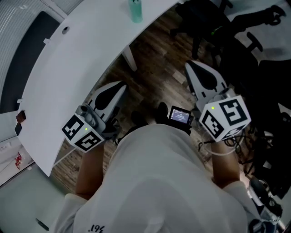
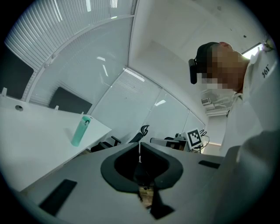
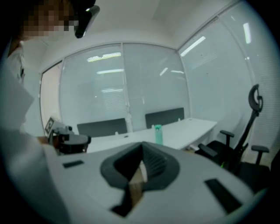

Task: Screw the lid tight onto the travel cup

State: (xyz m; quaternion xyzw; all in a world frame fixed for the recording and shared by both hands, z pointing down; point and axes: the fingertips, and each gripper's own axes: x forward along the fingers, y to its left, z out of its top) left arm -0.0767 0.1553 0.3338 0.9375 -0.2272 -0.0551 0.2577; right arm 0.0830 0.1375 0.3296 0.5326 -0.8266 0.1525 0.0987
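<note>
Wood-plank floor down below, and one long white desk sweeps across the head view. One slim teal travel cup stands upright on that desk, alone and near its edge, well apart from both tools. In the right gripper view it reads as a narrow cylinder with a slightly darker cap on top. Two tools to count, each carrying one black-and-white marker cube. The left gripper has its jaws pressed together with nothing between them. The right gripper is closed up on nothing too. Both hang close to the person's white shirt. Two dark panels stand behind the desk.
</note>
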